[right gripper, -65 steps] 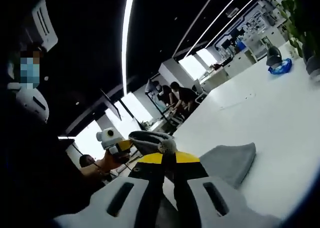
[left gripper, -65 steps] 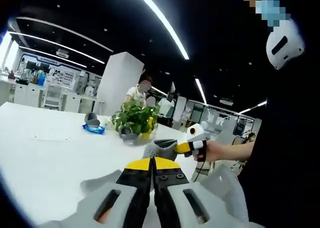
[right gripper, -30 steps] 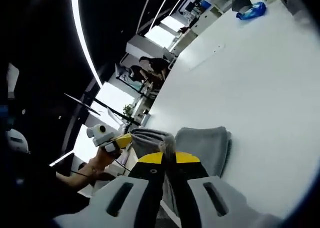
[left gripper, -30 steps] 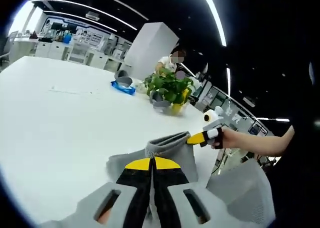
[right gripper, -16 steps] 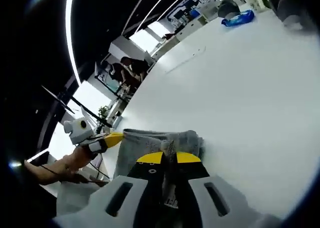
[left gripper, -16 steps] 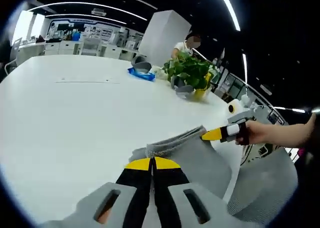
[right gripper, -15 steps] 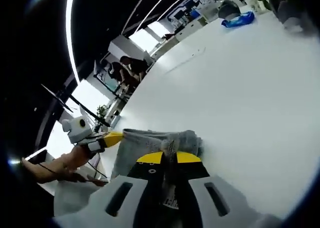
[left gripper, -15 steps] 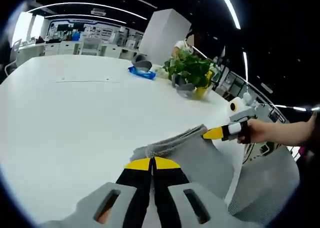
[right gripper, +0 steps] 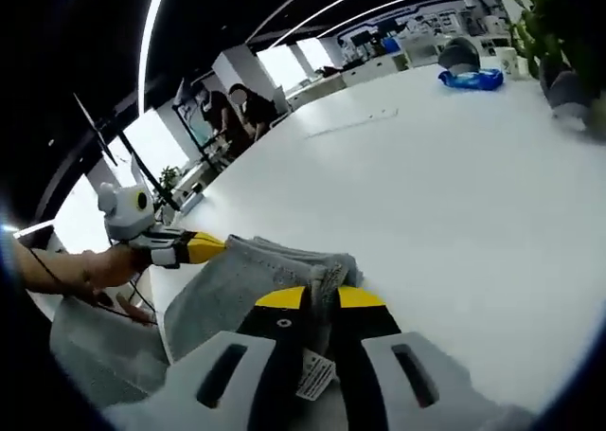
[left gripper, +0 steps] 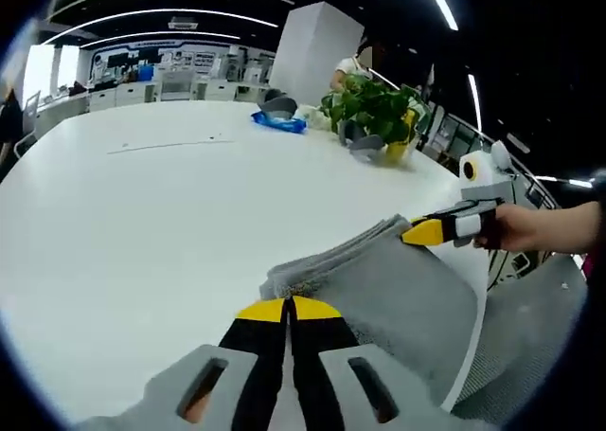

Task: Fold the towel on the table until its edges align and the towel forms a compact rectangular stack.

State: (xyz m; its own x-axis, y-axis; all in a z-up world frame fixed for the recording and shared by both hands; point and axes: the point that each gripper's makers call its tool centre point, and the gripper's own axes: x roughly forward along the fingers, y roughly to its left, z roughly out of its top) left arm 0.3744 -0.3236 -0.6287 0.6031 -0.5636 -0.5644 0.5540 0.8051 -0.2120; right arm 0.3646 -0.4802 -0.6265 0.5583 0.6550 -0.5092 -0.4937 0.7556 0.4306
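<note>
While I watch the left gripper view, my left gripper (left gripper: 289,308) keeps its jaws pressed together on one corner of the grey towel (left gripper: 398,289), and the right gripper (left gripper: 431,230) comes in from the right, clamped on the neighbouring corner. A second ago that folded edge hung above the surface; now it has come down, so the towel lies doubled and flat at the near edge of the white table (left gripper: 142,223), its layered edge facing the table's middle. A potted plant (left gripper: 374,114) and a blue item (left gripper: 277,122) sit well apart toward the far edge. Turning to the right gripper view, my right gripper (right gripper: 317,303) is closed on the towel (right gripper: 241,279) corner, a white label hanging beside the jaws, and the left gripper (right gripper: 185,246) pinches the other corner near the table (right gripper: 426,185) edge. I judge this fold landed; the edges look roughly matched, though another fold seems needed for a compact stack.
</note>
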